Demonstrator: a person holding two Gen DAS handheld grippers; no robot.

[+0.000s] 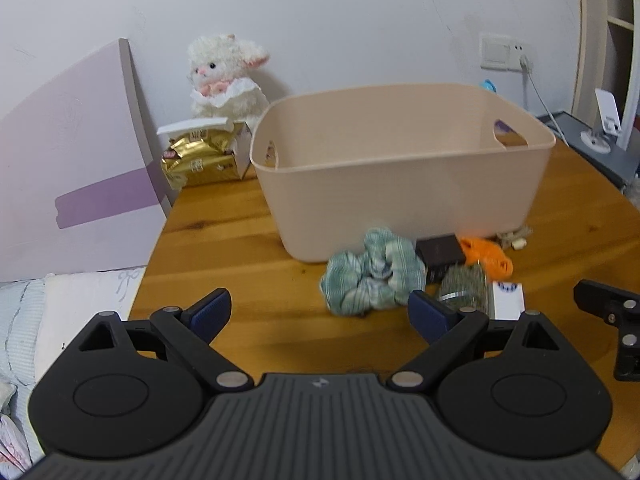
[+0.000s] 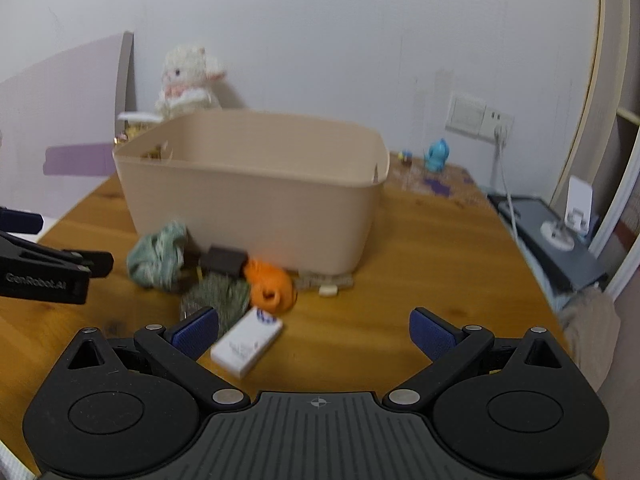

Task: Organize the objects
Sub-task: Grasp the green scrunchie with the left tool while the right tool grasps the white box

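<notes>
Left tool [image 1: 320, 312] and right tool [image 2: 314, 334] both spread wide, empty, with the green scrunchie [image 1: 370, 278] just ahead of the left

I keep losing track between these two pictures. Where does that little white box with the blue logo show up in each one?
Left wrist view: the white box sits low on the right, mostly hidden behind the left claw's right finger.
Right wrist view: it lies in full sight, lower centre-left, just ahead of the right claw's left finger.
Shared landmark: the beige bin, with the orange item between bin and box.
</notes>
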